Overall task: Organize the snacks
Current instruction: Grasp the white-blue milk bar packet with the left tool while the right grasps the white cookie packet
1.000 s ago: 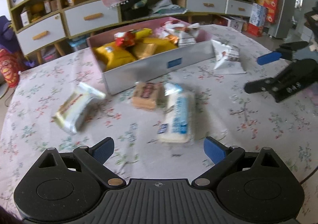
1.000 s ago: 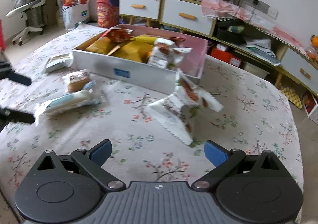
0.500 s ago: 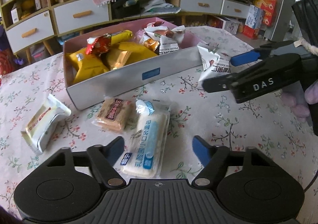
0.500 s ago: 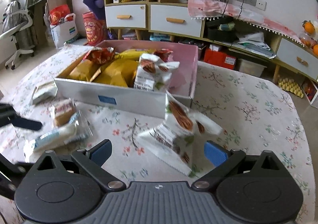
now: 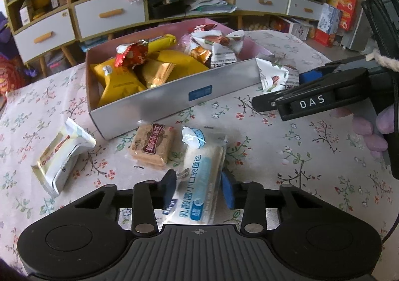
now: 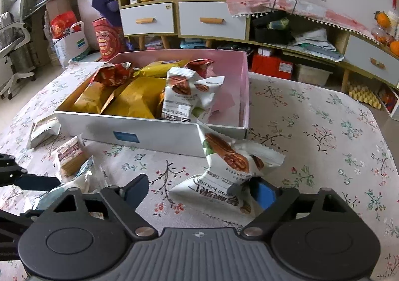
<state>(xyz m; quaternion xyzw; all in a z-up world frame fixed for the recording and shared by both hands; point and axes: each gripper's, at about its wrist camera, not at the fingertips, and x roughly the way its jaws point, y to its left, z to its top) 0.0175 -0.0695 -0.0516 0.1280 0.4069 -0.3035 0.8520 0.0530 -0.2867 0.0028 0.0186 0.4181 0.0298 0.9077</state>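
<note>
Four packets loose on the tablecloth (image 5: 311, 156); left gripper (image 5: 199, 190) clamped on bread packet (image 5: 199, 181); right gripper (image 6: 199, 190) apart, closing around pecan packet (image 6: 232, 168).

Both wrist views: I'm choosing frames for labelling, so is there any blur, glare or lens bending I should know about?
Left wrist view: sharp, print on the blue-and-white bread pack is readable; the cabinet line bows from the fisheye; a soft sheen lies on the box front. Right wrist view: sharp on the pecan packet, with even daylight, dark vignetted corners, and the table edge curving.
</note>
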